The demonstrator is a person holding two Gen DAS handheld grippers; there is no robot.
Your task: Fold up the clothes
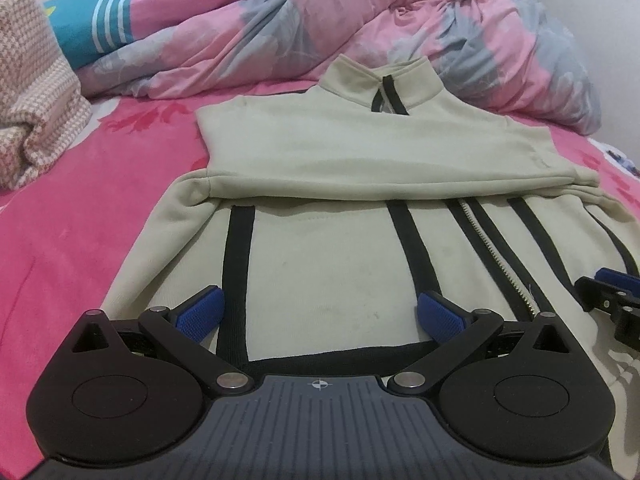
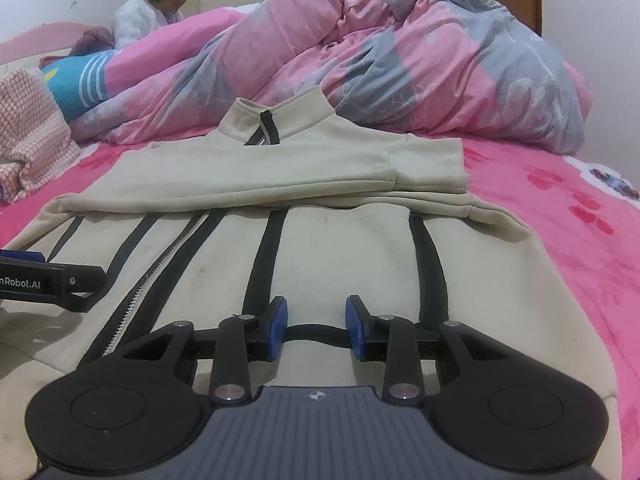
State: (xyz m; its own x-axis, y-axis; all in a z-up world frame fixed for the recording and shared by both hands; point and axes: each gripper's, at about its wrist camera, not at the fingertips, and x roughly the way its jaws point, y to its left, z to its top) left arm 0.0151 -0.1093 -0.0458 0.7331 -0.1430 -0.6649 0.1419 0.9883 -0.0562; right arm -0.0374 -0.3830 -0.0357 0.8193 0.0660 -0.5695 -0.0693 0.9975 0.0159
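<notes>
Left wrist view, from its left edge: a pink-and-white houndstooth cloth (image 1: 36, 92) lies bunched on the pink bed sheet (image 1: 80, 200), with a blue white-striped garment (image 1: 94, 28) behind it and a crumpled pink and grey quilt (image 1: 360, 28) across the back. In the middle the beige jacket (image 1: 340, 152) lies flat on the bed, collar away from the camera, both sleeves folded across the chest, black stripes and a zipper (image 1: 494, 256) running down the lower half. The left gripper (image 1: 320, 314) hovers over the hem with its fingers (image 1: 200, 312) wide apart, clamped on nothing. At the right edge the tip of the right gripper (image 1: 612, 300) shows above the jacket.

Right wrist view, again from the left: the same houndstooth cloth (image 2: 28, 132), then the left gripper's black finger (image 2: 60, 280) reaching in over the jacket's (image 2: 320, 168) zipper side. A person (image 2: 152, 8) in white sits far back beside the quilt (image 2: 440, 60). Centre, the right gripper (image 2: 316, 322) sits low at the hem; its blue fingers (image 2: 278, 320) stand partly apart on either side of the black hem band, and I cannot tell whether they pinch it. Pink sheet (image 2: 580, 220) fills the right.
</notes>
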